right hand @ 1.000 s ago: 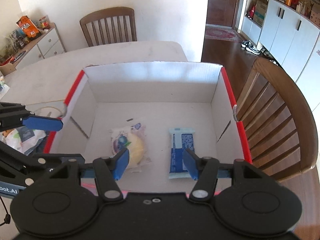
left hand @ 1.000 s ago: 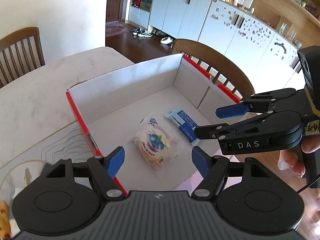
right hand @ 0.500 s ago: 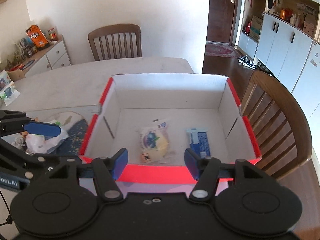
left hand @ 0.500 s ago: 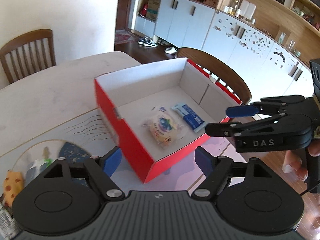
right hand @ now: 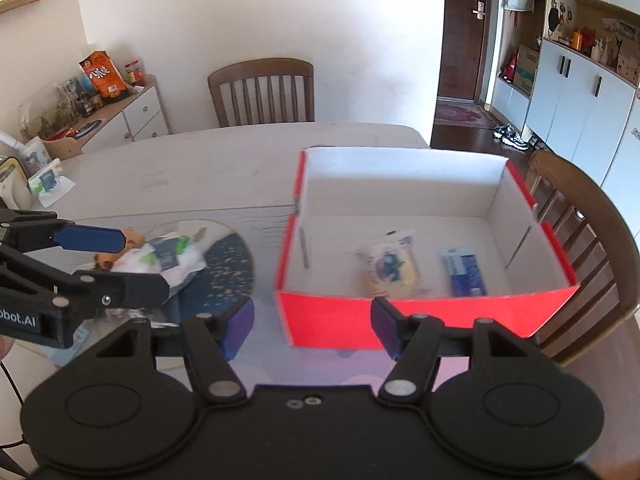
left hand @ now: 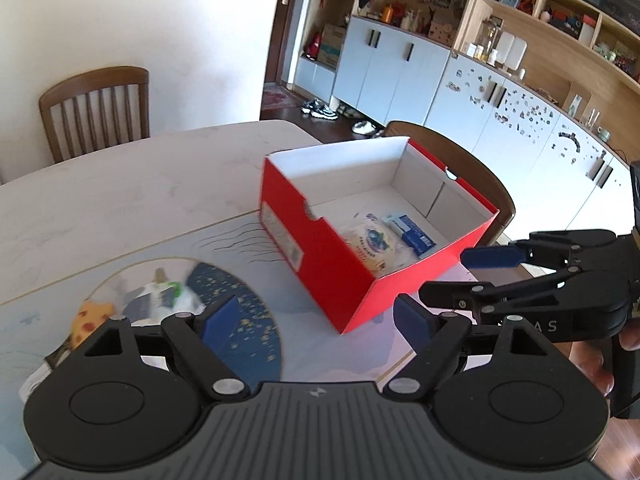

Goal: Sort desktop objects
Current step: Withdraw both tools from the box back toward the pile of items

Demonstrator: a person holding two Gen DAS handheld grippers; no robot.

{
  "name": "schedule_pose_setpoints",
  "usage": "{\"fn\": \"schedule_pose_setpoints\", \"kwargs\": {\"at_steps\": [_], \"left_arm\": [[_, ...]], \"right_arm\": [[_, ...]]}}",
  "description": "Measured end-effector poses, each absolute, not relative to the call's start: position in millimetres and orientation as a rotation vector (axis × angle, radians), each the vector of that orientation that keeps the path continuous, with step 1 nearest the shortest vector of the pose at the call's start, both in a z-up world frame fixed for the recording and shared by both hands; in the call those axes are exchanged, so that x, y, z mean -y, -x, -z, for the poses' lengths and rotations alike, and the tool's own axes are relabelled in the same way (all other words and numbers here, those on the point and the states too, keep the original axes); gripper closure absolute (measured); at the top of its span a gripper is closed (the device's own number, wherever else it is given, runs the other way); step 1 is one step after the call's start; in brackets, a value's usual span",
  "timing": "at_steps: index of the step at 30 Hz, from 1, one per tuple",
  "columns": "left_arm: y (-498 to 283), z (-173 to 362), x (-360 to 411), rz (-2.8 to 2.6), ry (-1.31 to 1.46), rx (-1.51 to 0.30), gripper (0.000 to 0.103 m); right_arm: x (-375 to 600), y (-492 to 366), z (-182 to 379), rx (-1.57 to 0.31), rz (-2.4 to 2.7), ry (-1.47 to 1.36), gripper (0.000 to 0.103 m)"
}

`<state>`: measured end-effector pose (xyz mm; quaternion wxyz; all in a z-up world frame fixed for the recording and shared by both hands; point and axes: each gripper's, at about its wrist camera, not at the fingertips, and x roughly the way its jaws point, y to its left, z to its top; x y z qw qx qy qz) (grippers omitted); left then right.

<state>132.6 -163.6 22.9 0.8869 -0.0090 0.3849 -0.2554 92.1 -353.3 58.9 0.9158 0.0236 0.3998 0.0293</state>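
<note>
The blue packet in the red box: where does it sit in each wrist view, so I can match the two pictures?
Left wrist view: the blue packet lies right of centre on the box floor, just right of the yellow snack bag.
Right wrist view: the blue packet lies right of centre, again right of the yellow snack bag.
Shared landmark: the red box holding both.

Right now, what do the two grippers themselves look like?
Both are matte black with linked bars, round pivot discs and silver screws. Each finger ends in a flat blue pad. The left gripper has white "bot.AI" lettering and a thin black cable; the right gripper shows "AS" on its side.
</note>
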Motion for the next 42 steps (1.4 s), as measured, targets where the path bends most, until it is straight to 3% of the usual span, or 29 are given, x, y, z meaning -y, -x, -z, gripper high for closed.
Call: {"fn": "schedule_pose_setpoints", "kwargs": {"at_steps": [9, 11, 16, 42], "left_arm": [[-113, -20, 112, 0.51, 0.008, -0.793, 0.016], [-110, -17, 100, 0.507, 0.001, -0.792, 0.015], [-101, -8, 71, 0.487, 0.015, -0.787, 0.002], [-78, 54, -4, 0.43, 0.051, -0.853, 0.0]], "right_arm": [[310, -83, -54, -0.816, -0.064, -0.066, 0.037], [298, -82, -52, -0.813, -0.069, -0.055, 0.031], [277, -82, -45, -0.815, -0.08, -0.042, 0.03], [210, -106, 18, -0.84, -0.103, 0.01, 0.027]]}}
